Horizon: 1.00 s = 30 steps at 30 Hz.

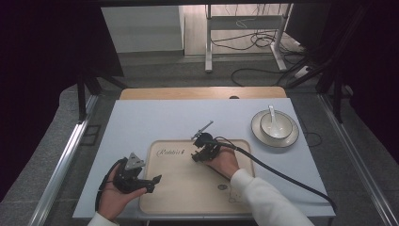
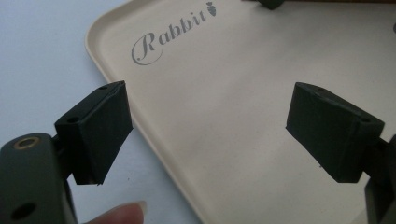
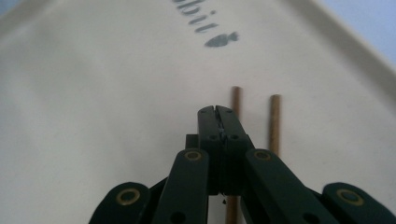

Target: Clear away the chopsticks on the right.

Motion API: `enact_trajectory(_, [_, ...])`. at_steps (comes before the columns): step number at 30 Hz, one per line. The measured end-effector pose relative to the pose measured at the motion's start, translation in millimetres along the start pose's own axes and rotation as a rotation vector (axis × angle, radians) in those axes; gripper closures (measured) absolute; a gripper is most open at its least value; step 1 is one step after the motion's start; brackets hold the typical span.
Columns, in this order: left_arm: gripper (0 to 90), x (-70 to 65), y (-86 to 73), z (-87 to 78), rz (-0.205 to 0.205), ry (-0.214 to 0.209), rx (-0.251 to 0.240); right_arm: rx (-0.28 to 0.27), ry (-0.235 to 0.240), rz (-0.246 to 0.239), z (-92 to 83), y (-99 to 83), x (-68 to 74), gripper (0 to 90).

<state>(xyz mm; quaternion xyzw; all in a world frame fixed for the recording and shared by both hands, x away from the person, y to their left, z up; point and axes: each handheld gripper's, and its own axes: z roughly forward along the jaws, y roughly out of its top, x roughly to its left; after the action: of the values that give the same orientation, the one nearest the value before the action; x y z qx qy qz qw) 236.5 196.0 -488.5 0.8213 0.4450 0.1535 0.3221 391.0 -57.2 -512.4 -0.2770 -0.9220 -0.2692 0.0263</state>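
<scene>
Pale blue-white surface (image 1: 141,127) with a wooden strip along its far edge; grey floor, cables and a metal frame leg beyond. At the near centre of the surface lies a cream rectangular plastic tray (image 1: 188,188) with rounded corners, printed "Rabbit" in grey script beside a small carrot mark at its 11 o'clock corner. At 2 o'clock from the tray, well apart from it, sits a round white ceramic bowl (image 1: 277,129) on a matching pale plate (image 1: 256,129), with a white ceramic spoon (image 1: 271,113) standing in the bowl. Left hand-held gripper (image 1: 153,181): held over the tray's 8 o'clock edge, jaws spread wide apart with nothing between them; in the left gripper view the tray's corner and bare floor show between the two black pads. Right hand-held gripper (image 3: 218,112): over the tray's 12 o'clock part, just past the printed word, jaws brought fully together with tips meeting and nothing seen clamped between them. Two thin brown wooden chopsticks (image 3: 275,121) lie flat on the tray floor, parallel and just apart, near the carrot mark; in the right gripper view they run just to the 3 o'clock side of the closed tips, one stick partly hidden behind the jaws. Contact between jaws and that stick cannot be told.
</scene>
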Motion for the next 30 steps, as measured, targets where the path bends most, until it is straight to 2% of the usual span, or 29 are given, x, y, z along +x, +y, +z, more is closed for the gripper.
enact_trajectory(3, [14.3, -0.8, -0.1, 0.4, -0.001, 0.0, 0.001, -0.007, -0.058, -0.002, -2.8, 0.9, -5.8, 89.3])
enact_trajectory(6, [14.3, -1.2, 0.2, 0.4, 0.005, 0.0, 0.004, -0.011, -0.086, 0.023, -7.4, -2.0, -14.2, 89.3])
enact_trajectory(8, [14.3, -1.3, 0.0, 0.5, 0.006, 0.002, 0.006, -0.02, -0.132, 0.044, -13.2, -6.3, -23.4, 89.3])
enact_trajectory(10, [14.2, -1.1, 0.0, 0.5, 0.004, 0.003, 0.006, -0.028, -0.137, 0.059, -15.3, -8.4, -27.7, 89.3])
enact_trajectory(11, [14.3, -0.9, -0.1, 0.3, 0.002, 0.005, 0.004, -0.043, -0.154, 0.085, -20.7, -14.0, -36.7, 89.3])
enact_trajectory(12, [14.3, -0.7, 0.0, 0.1, 0.002, 0.006, 0.004, -0.043, -0.154, 0.085, -20.7, -14.0, -36.7, 89.3])
enact_trajectory(13, [14.3, -0.5, 0.0, -0.2, 0.002, 0.007, 0.003, -0.043, -0.172, 0.105, -26.5, -19.8, -43.0, 89.3])
enact_trajectory(15, [14.3, -0.4, 0.0, -0.1, 0.002, 0.007, 0.003, -0.044, -0.18, 0.11, -28.9, -22.3, -45.4, 89.3])
enact_trajectory(17, [14.3, -0.5, 0.1, 0.3, 0.003, 0.006, 0.004, -0.037, -0.21, 0.146, -40.5, -35.0, -54.5, 89.3])
enact_trajectory(18, [14.3, -0.5, 0.1, 0.3, 0.003, 0.006, 0.004, -0.037, -0.21, 0.146, -40.5, -35.0, -54.5, 89.3])
enact_trajectory(20, [14.3, -0.6, 0.2, 0.2, 0.004, 0.006, 0.004, -0.034, -0.242, 0.164, -51.3, -47.9, -62.6, 89.3])
enact_trajectory(23, [14.2, -0.3, 0.4, 0.0, 0.003, 0.006, 0.003, -0.04, -0.258, 0.183, -58.6, -57.7, -67.7, 89.3])
enact_trajectory(25, [14.3, 0.1, 0.9, 0.0, 0.003, 0.007, 0.004, -0.031, -0.292, 0.206, -69.8, -71.1, -73.3, 89.3])
enact_trajectory(30, [14.3, -0.3, 1.9, 0.7, 0.008, 0.006, 0.004, -0.049, -0.292, 0.224, -76.5, -82.4, -76.5, 89.3])
